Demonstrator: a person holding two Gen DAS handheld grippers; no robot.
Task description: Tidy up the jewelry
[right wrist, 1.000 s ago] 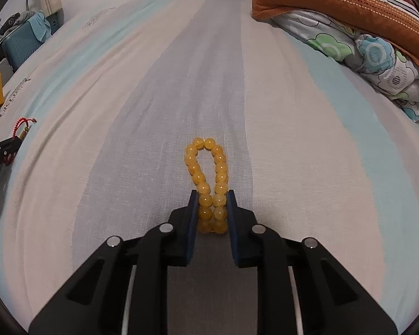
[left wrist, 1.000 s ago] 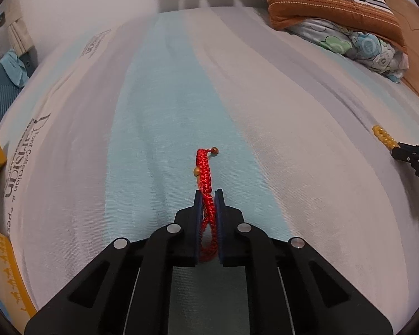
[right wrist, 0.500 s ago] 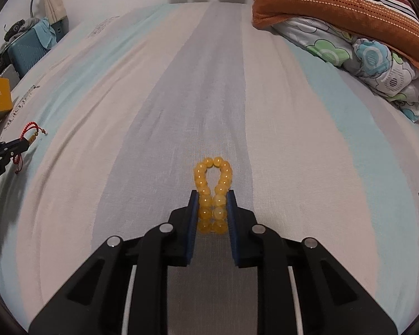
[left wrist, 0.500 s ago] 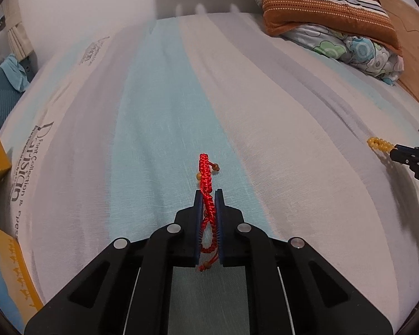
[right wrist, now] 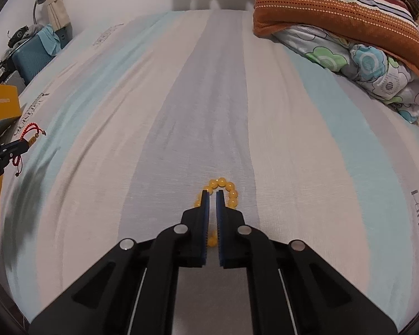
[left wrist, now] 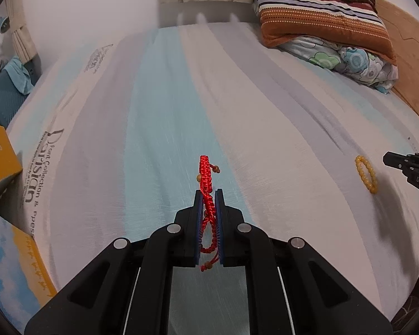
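Note:
My left gripper is shut on a red braided bracelet with small beads and holds it above the striped bedsheet. It also shows in the right wrist view at the far left. The yellow bead bracelet lies flat on the sheet under my right gripper, whose jaws are nearly closed with nothing between them. In the left wrist view the bead bracelet lies on the bed, apart from the right gripper's fingertips.
Folded blankets and a floral quilt are piled at the back right. A yellow box and a blue-and-yellow box stand at the bed's left edge. A blue suitcase stands beside the bed.
The yellow bead bracelet dropped out of my right gripper onto the sheet, and the jaws closed further. Both grippers rose higher above the bed. The left still holds the red bracelet.

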